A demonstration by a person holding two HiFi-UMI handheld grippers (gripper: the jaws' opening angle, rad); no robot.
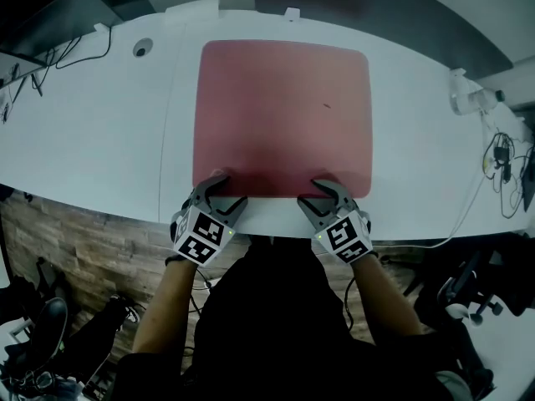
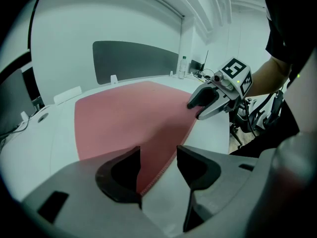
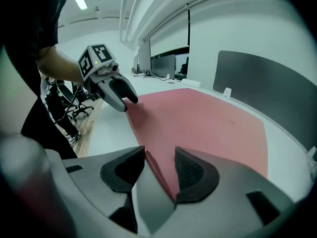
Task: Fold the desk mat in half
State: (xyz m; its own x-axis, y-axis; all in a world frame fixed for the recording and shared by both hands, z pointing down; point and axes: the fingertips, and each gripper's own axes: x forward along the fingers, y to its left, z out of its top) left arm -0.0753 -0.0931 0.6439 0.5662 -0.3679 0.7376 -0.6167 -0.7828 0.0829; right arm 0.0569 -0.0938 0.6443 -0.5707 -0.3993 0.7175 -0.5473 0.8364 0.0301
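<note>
Left tongs [image 1: 219,192] and right tongs [image 1: 324,192] at the desk mat [image 1: 282,115] edge.
Red mat lies flat, centre frame, on the white bench [image 1: 92,140]; both tongs stand wide, its hem between each pair, unpinched.

Your mat [image 1: 282,115] looks matt and smooth, its edge stitched; your desk [image 1: 92,140] is smooth, faintly glossy.

I count one red desk mat [image 1: 282,115] and one white desk [image 1: 100,140]. Two grippers: the left gripper [image 1: 227,190] and the right gripper [image 1: 316,194]. Far right, probably one bottle [image 2: 184,67], too small to be sure.
</note>
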